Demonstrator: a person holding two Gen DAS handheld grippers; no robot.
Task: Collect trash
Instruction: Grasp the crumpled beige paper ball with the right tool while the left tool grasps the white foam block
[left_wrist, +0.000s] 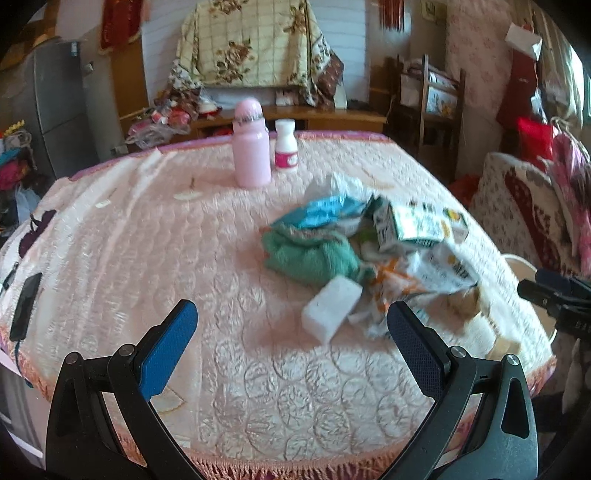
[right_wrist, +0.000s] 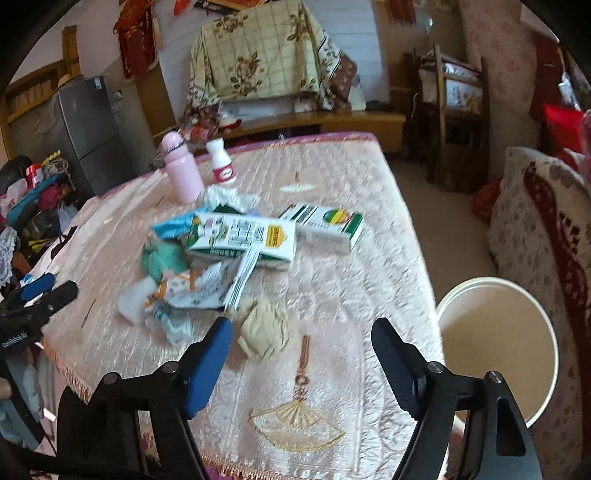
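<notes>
Both views are smeared by motion, so print on the packaging cannot be read. The trash lies heaped toward the right side of the counter (left_wrist: 140, 236), which is covered by a pink quilted cloth: a green-and-white carton (right_wrist: 242, 236) on top, a second green-and-white box (right_wrist: 325, 225) just beside it, a crumpled teal cloth (left_wrist: 310, 254), a blue-and-white wrapper (left_wrist: 325, 212) half buried under the carton, a torn orange-and-white packet (right_wrist: 192, 290), a white block (left_wrist: 330, 310) and a beige crumpled wad (right_wrist: 264, 330) nearest the front edge. The left hand-held gripper (left_wrist: 291, 350) hangs spread over bare cloth with nothing between its blue pads, the white block just beyond them. The right hand-held gripper (right_wrist: 301, 363) is also spread and empty, the beige wad just ahead of its left finger. Behind the heap stand a pink bottle (left_wrist: 251, 146) and a small white bottle (left_wrist: 285, 146). A white bucket (right_wrist: 496, 350) sits below the counter's right edge, partly hidden by the right finger and, in the left view, nearly all cut off.
</notes>
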